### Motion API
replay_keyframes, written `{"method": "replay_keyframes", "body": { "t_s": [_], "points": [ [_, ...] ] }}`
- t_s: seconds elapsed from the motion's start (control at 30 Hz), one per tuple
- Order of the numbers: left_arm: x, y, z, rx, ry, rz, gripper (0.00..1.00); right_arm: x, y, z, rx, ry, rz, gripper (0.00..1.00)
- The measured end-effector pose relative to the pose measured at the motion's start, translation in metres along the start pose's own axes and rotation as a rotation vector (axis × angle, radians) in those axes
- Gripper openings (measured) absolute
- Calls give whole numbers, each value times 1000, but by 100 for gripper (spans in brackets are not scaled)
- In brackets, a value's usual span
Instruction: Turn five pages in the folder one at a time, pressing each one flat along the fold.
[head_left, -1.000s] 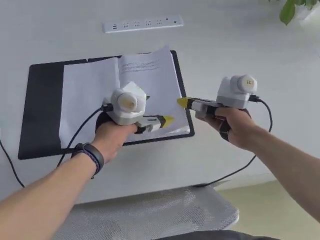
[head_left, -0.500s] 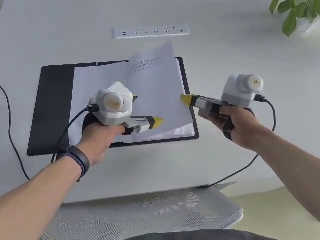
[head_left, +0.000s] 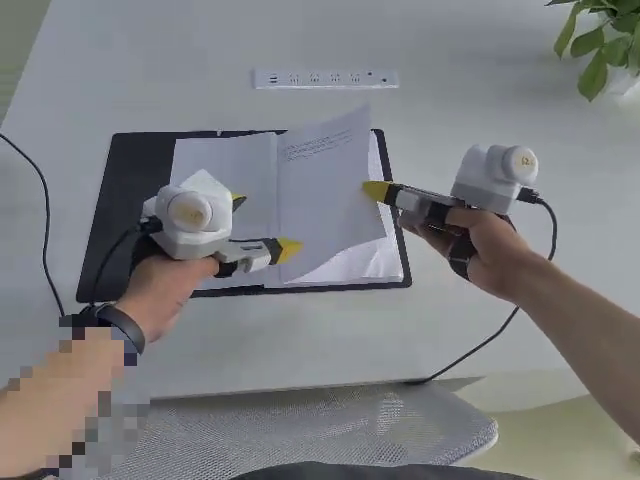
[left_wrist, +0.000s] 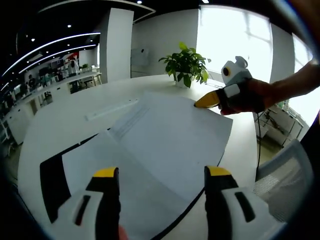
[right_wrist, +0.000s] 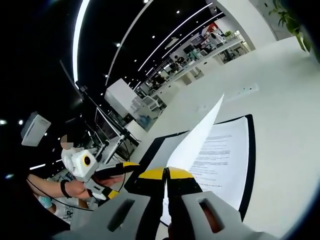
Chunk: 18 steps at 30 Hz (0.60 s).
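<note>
Between the clenched jaws of the right gripper (head_left: 376, 190) sits the outer edge of a page (head_left: 325, 190), lifted above the open folder (head_left: 135, 210) on the table (head_left: 480, 100). Over the folder's near edge, the left gripper (head_left: 263, 226) spreads its jaws wide, holding nothing.

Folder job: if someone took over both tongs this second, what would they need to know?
Right tongs: shut on the edge of a page, lifted mid-turn.
Left tongs: open, above the open folder, holding nothing.
Done: how many pages are turned cannot be told.
To do: lay this page over to the left, press it flat along the fold, then go on.
</note>
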<state>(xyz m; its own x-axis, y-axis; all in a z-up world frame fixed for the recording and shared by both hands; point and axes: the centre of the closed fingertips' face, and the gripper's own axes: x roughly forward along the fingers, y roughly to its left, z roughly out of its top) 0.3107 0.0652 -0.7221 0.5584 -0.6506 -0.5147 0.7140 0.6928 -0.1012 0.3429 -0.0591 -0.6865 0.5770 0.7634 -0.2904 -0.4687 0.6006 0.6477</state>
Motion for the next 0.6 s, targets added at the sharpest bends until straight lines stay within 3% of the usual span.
{"method": "replay_keyframes", "body": {
  "t_s": [0.2, 0.3, 0.4, 0.47, 0.6],
  "points": [
    [-22, 7, -5, -8, -4, 27, 69, 12, 22, 7, -23, -9, 49, 0],
    [-34, 12, -7, -13, -11, 45, 69, 20, 43, 11, -59, -15, 103, 0],
    [-43, 17, -7, -21, -18, 60, 70, 27, 55, 12, -69, -13, 121, 0],
    [-50, 22, -8, -25, -22, 70, 70, 39, 74, 10, -83, -7, 143, 0],
    [-61, 29, -11, -29, -25, 86, 71, 50, 94, 8, -98, 6, 166, 0]
  ]
}}
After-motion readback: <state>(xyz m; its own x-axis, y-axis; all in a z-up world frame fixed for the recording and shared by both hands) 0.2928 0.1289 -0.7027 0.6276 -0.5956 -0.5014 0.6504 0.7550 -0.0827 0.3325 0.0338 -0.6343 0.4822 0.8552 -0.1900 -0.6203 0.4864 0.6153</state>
